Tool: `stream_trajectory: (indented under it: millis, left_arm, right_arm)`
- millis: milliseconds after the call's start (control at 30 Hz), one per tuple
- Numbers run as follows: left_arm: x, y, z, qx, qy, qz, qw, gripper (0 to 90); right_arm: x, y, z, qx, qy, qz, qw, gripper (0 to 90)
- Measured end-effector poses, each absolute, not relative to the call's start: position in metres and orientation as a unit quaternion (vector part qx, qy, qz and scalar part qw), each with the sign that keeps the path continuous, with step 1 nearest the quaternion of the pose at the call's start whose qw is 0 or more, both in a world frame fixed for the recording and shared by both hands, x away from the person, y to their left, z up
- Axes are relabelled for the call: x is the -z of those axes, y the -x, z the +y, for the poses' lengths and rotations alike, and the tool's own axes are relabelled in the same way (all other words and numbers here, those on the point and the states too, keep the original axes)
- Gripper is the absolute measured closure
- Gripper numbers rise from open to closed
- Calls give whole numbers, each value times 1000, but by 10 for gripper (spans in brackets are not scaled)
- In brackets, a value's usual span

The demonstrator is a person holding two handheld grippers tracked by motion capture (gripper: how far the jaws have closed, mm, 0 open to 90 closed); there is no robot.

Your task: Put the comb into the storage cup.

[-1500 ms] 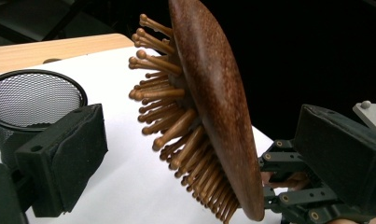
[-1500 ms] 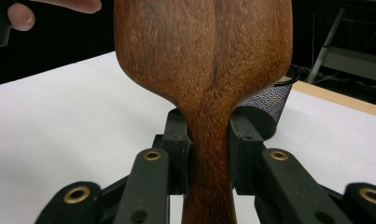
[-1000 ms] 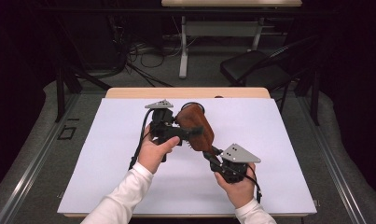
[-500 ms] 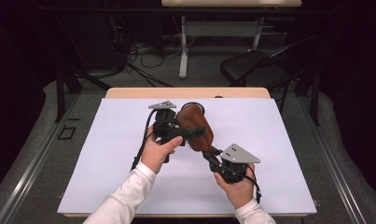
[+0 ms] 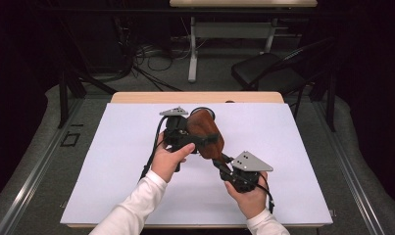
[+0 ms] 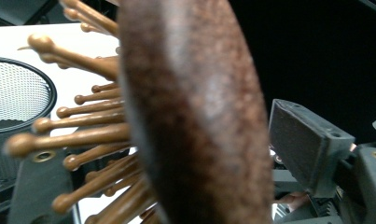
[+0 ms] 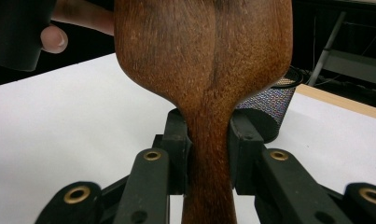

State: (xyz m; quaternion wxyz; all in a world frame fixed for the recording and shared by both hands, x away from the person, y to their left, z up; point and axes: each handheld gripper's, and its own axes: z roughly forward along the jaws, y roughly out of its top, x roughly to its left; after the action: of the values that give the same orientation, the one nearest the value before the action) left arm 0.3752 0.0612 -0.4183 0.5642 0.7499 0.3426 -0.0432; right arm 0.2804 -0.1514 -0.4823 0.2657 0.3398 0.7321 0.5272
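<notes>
Brush: brown wooden paddle hairbrush [image 5: 205, 134]; our right gripper [image 7: 209, 140] pinches its handle.
Left gripper [image 5: 185, 139]: jaws closing around head, not pressing yet.
Advice: we squeeze gently, avoiding pins.

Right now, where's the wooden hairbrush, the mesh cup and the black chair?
wooden hairbrush [image 7: 209, 51]: right gripper view, on its smooth back.
mesh cup [image 6: 15, 93]: left gripper view, on its mesh inside.
black chair [image 5: 263, 71]: high view, on its seat.

the brush [image 5: 205, 133] lies mid-table [image 5: 303, 161]. the left claw [image 5: 185, 139] sits at its 9 o'clock, the right claw [image 5: 223, 161] at its 5 o'clock, on the handle. a mesh cup [image 5: 205, 112] stands at the brush's 12 o'clock.
</notes>
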Motion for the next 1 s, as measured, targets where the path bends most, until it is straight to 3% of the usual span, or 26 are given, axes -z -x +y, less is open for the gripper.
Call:
stream_trajectory:
  millis: [1000]
  left_arm:
    - [419, -379, 66, 60, -742, 354, 566, 373]
  right_arm:
    - [484, -280, -151, -529, -339, 729, 271, 721]
